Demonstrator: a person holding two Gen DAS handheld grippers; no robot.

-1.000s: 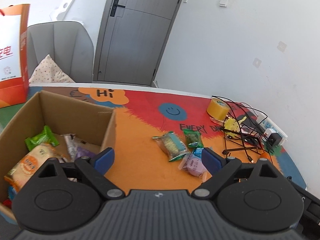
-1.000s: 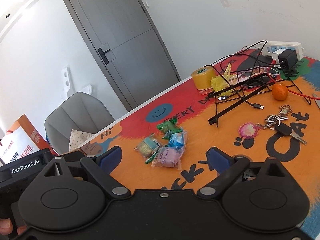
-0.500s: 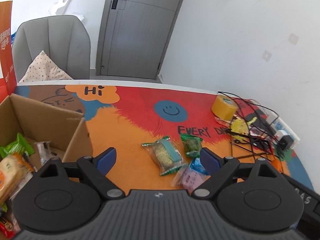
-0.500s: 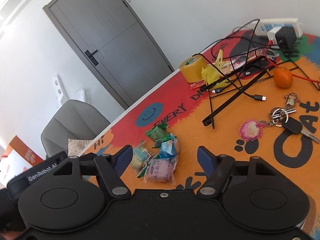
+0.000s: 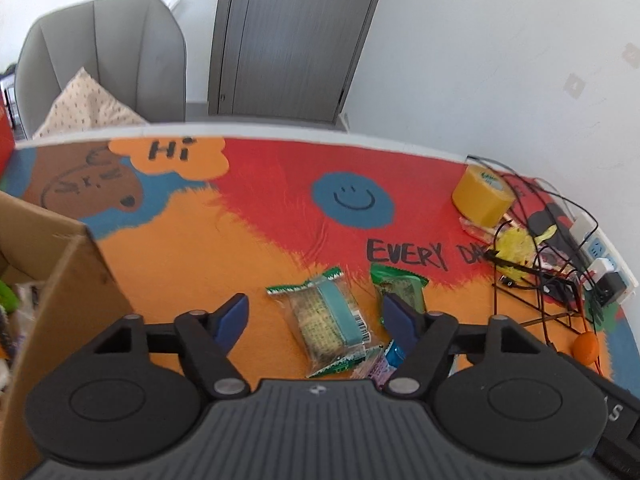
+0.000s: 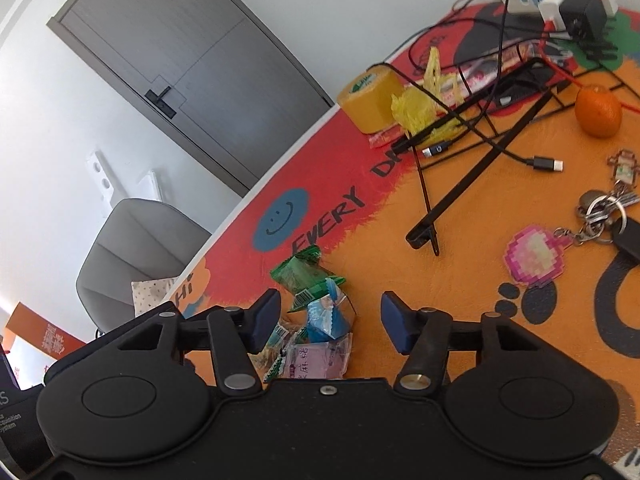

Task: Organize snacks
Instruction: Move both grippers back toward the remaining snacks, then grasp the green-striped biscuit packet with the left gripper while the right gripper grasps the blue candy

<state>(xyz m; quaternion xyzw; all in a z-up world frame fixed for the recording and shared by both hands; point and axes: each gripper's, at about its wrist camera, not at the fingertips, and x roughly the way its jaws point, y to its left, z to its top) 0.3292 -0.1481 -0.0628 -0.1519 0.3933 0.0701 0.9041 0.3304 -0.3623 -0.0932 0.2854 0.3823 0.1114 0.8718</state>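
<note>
Left gripper (image 5: 314,316): half-wide, closing, pads not yet pressing; cracker packet (image 5: 326,318) flat between them.
Right gripper (image 6: 328,320): closing around blue packet (image 6: 330,316), untouched.
Handling: likely light, crinkly, slippery film, brittle contents; pinch gently across the middle.
Cardboard box (image 5: 60,280): left of left gripper.

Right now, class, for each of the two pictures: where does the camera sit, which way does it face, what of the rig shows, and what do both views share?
Left wrist: on the left gripper, looking down its closing fingers at the clear cracker packet, cardboard box at left.
Right wrist: on the right gripper, fingers closing over the blue packet, with keys at right.
Shared: snack pile, yellow tape roll, orange, door, chair.
</note>
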